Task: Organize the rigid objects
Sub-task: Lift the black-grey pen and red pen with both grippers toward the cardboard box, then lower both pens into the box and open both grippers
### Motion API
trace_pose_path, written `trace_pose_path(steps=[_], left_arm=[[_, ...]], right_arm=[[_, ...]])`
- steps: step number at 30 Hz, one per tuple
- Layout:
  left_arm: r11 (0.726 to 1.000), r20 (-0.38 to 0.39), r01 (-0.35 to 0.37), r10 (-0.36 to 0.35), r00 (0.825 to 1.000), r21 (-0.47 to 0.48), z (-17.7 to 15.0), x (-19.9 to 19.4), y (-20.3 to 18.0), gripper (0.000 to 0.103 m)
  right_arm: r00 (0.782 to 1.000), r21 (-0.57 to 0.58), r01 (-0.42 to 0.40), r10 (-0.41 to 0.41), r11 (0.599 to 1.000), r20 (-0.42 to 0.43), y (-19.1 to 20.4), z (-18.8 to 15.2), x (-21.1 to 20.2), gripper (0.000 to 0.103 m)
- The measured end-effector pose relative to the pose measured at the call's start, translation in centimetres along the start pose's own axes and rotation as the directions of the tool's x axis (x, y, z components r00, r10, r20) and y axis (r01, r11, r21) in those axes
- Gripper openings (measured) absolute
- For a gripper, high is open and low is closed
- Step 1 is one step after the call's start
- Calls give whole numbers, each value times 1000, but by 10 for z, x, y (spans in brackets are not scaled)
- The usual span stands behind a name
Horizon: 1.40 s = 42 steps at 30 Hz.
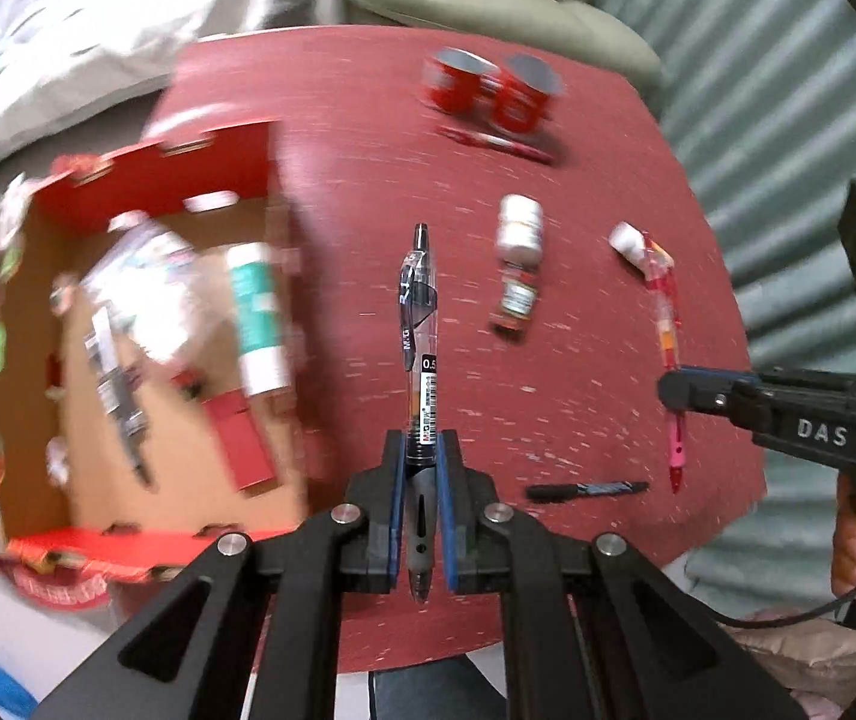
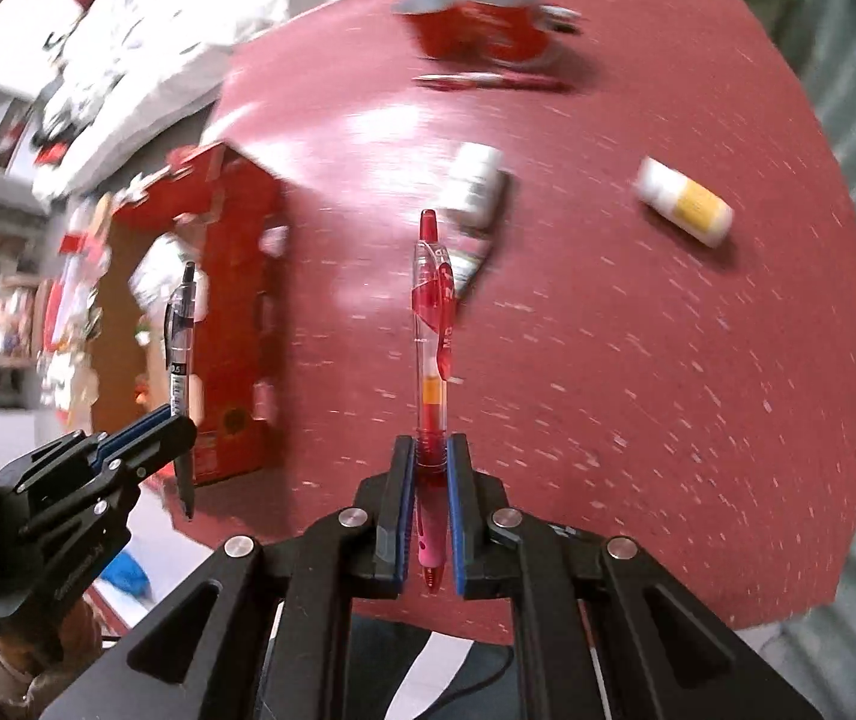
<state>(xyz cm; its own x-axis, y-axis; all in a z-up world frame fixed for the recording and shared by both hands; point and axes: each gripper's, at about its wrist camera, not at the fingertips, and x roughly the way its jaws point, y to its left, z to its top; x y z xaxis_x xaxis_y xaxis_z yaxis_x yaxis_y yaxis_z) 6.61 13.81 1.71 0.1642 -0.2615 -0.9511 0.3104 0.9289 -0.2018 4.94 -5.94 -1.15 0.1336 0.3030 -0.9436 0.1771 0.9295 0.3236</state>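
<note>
My left gripper (image 1: 422, 450) is shut on a black gel pen (image 1: 419, 324), held above the red table (image 1: 356, 120) just right of the open cardboard box (image 1: 146, 324). My right gripper (image 2: 433, 450) is shut on a red gel pen (image 2: 433, 312) over the table's middle. Each gripper shows in the other's view: the right gripper (image 1: 683, 393) with the red pen (image 1: 668, 330) at the right, the left gripper (image 2: 179, 429) with the black pen (image 2: 180, 354) by the box (image 2: 230, 312).
On the table lie a small white-capped bottle (image 1: 518, 258), a white and yellow tube (image 2: 683, 201), a black marker (image 1: 587, 489), a red pen (image 1: 497, 144) and two red cups (image 1: 491, 90). The box holds a teal-labelled tube (image 1: 257, 318) and other items.
</note>
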Motion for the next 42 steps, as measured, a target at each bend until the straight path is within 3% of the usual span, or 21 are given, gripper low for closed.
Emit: trace_pose_path(steps=[9, 13, 23, 42], left_arm=[[964, 61, -70, 88, 994, -257, -31, -29, 93, 10], [945, 59, -88, 112, 992, -314, -41, -34, 119, 10], [932, 66, -89, 119, 991, -352, -52, -36, 150, 10], [931, 81, -88, 124, 989, -354, -43, -26, 169, 10]], right_arm=[[999, -201, -34, 30, 979, -25, 86, 18, 10, 11], [999, -277, -46, 38, 960, -36, 120, 21, 19, 11], [996, -421, -73, 43, 904, -79, 197, 14, 41, 11], [993, -482, -33, -26, 876, -115, 230, 12, 56, 11]])
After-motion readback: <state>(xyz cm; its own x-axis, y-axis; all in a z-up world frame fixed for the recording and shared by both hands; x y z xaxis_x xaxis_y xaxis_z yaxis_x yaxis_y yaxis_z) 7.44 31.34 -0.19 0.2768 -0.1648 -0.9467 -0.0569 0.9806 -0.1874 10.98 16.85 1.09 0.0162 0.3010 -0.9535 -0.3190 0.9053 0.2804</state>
